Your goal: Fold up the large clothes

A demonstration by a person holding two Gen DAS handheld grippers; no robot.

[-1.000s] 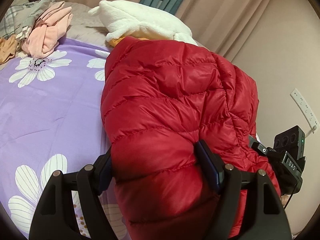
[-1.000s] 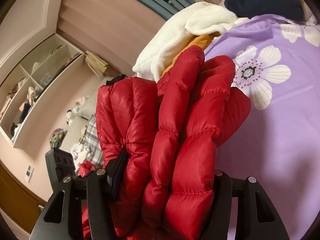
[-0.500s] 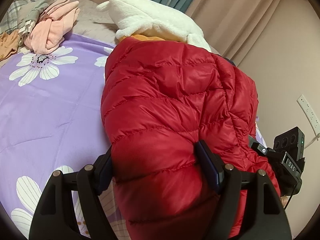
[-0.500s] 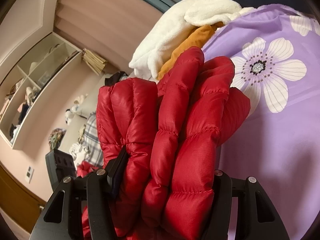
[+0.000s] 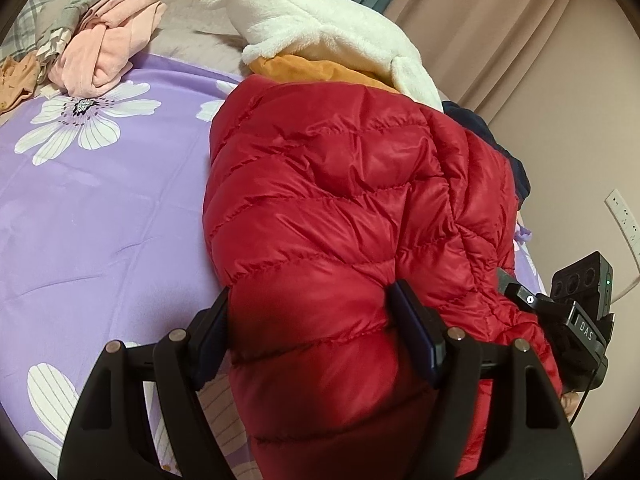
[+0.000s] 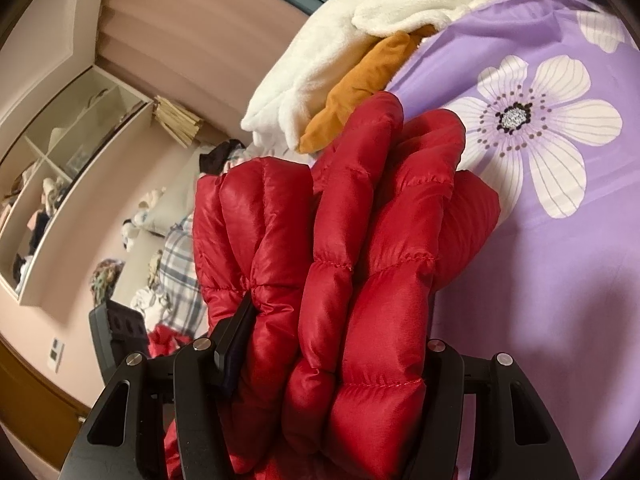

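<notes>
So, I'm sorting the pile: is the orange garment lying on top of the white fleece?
No, the orange garment is tucked beneath the white fleece, which drapes over it.

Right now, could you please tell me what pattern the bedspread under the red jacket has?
The bedspread is lilac with large white flowers, clearest in the left wrist view.

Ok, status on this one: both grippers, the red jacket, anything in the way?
Left gripper and right gripper both clamped on the red down jacket. Jacket bunched, over the purple floral bedcover. White fleece and orange garment piled just beyond.
</notes>
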